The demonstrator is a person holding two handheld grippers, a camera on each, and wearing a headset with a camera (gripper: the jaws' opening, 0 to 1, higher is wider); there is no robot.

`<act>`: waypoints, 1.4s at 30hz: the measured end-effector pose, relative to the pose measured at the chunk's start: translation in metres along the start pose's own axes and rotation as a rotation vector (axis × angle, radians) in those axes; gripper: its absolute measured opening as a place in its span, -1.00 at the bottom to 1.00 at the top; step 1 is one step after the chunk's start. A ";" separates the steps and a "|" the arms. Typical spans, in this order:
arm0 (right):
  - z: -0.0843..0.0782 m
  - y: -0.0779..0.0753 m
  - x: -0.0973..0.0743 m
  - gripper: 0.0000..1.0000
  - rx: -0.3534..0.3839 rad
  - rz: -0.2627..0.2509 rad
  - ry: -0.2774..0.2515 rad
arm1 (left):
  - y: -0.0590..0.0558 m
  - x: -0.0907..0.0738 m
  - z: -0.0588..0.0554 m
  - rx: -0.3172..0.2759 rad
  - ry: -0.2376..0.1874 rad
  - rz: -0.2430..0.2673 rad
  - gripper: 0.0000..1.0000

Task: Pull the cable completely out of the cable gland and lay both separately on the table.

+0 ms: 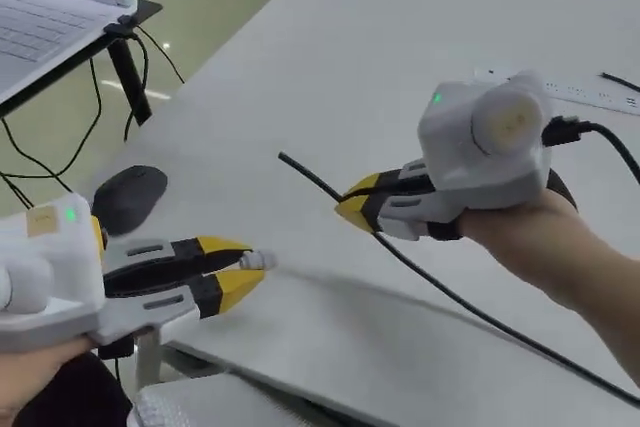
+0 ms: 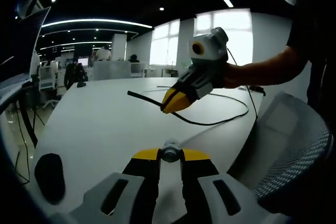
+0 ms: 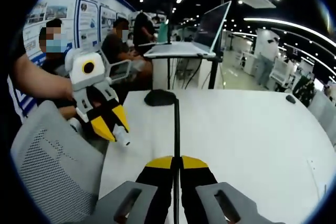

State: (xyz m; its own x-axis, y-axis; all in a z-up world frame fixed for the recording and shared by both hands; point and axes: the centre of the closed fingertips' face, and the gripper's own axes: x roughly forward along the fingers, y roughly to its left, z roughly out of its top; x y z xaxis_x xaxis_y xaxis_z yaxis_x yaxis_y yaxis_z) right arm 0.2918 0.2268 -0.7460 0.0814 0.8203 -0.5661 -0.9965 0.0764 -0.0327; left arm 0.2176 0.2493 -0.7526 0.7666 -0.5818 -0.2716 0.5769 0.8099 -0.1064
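Left gripper [image 1: 240, 272] clamped on the cable gland [image 1: 257, 260], right gripper [image 1: 352, 203] clamped on the black cable [image 1: 455, 299]; gland and cable apart.

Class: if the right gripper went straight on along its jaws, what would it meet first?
Probably the dark mouse on the table; the cable in the right gripper points at it, depth unclear.
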 end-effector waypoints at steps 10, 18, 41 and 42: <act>-0.011 -0.005 0.052 -1.00 0.076 -0.079 -0.011 | 0.012 0.010 -0.031 -0.028 0.015 0.028 -0.70; -0.027 -0.017 0.075 -1.00 0.107 -0.112 0.007 | 0.028 0.011 -0.042 -0.057 0.003 0.090 -0.70; -0.036 -0.023 0.086 -0.98 0.106 -0.147 0.016 | 0.037 0.010 -0.060 -0.039 0.015 0.136 -0.67; -0.035 -0.024 0.085 -0.94 0.110 -0.150 0.015 | 0.039 0.011 -0.055 -0.046 0.001 0.137 -0.66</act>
State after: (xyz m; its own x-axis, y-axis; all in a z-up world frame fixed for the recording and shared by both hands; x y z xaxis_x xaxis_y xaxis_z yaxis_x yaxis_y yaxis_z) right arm 0.3223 0.2749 -0.8228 0.2280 0.7866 -0.5739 -0.9653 0.2597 -0.0275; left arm 0.2332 0.2786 -0.8126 0.8373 -0.4652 -0.2872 0.4531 0.8845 -0.1116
